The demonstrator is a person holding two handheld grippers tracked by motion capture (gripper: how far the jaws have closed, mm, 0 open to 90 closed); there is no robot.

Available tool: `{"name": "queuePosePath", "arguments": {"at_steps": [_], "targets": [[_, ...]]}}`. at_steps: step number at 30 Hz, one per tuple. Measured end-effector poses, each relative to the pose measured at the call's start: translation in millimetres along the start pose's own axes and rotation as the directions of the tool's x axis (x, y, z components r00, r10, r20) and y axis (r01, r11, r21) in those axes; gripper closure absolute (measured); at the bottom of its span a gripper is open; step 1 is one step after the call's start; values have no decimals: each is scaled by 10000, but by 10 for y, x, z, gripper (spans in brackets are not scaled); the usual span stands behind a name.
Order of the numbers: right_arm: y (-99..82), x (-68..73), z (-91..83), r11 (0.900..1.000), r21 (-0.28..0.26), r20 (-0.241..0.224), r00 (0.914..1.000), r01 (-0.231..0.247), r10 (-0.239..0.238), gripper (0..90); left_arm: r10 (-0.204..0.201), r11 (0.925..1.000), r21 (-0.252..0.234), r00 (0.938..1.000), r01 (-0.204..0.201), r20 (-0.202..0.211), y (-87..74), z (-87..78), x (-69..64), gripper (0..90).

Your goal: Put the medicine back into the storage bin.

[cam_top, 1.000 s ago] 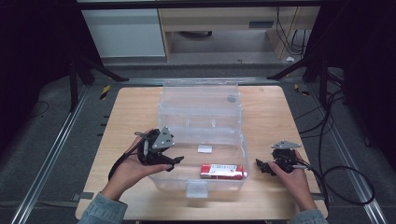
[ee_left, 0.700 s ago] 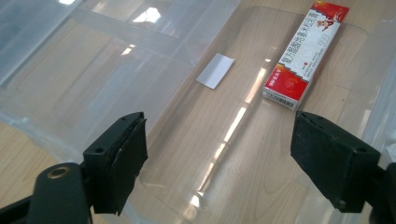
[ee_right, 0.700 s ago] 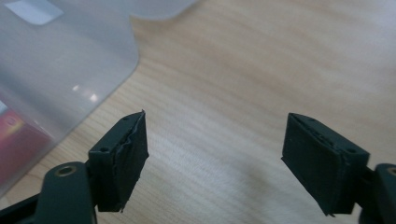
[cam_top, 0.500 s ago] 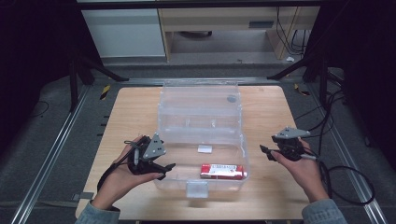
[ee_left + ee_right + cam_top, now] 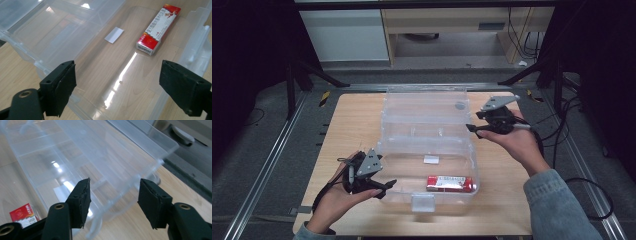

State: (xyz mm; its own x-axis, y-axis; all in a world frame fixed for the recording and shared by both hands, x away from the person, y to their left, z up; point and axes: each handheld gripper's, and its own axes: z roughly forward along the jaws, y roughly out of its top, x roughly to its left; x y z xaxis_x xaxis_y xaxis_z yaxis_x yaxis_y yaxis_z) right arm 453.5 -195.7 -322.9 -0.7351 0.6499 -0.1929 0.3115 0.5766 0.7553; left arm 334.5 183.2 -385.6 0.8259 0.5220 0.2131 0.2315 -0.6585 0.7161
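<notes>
From the high view we see our left gripper [image 5: 379, 186] held low at the near left corner of the clear plastic box [image 5: 428, 145], while our right gripper [image 5: 476, 131] hangs raised by the box's far right side. In the left gripper view our jaws stand wide apart with nothing between them, having just been opening, and the red carton [image 5: 158, 29] lies ahead and to the right inside the box. In the right gripper view our jaws have just been closing yet stay apart on nothing, the box's lid edge [image 5: 140, 135] ahead.
</notes>
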Motion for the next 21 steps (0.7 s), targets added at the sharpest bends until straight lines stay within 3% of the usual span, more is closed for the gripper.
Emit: {"name": "queuePosePath", "arguments": {"at_steps": [1, 4, 8, 13, 21], "targets": [[126, 18, 79, 9994, 206, -176, 9995, 261, -258, 471, 8, 10000, 23, 10000, -8, 66, -4, -2, -30, 151], [260, 35, 198, 9978, 358, -446, 9975, 559, -542, 502, 221, 9997, 108, 9997, -221, 46, -4, -21, -55, 158], [405, 54, 430, 9918, 842, -810, 9927, 963, -895, 537, 87, 9998, -191, 9990, -78, 432, -18, -41, -86, 160], [438, 31, 653, 9861, 1269, -1249, 9880, 1068, -910, 556, 50, 9997, -222, 9972, -33, 743, -65, -40, -92, 152], [401, 33, 745, 9785, 1615, -1440, 9840, 1285, -1054, 596, 368, 9991, 163, 9923, -390, 1182, -125, 58, -165, 150]]}}
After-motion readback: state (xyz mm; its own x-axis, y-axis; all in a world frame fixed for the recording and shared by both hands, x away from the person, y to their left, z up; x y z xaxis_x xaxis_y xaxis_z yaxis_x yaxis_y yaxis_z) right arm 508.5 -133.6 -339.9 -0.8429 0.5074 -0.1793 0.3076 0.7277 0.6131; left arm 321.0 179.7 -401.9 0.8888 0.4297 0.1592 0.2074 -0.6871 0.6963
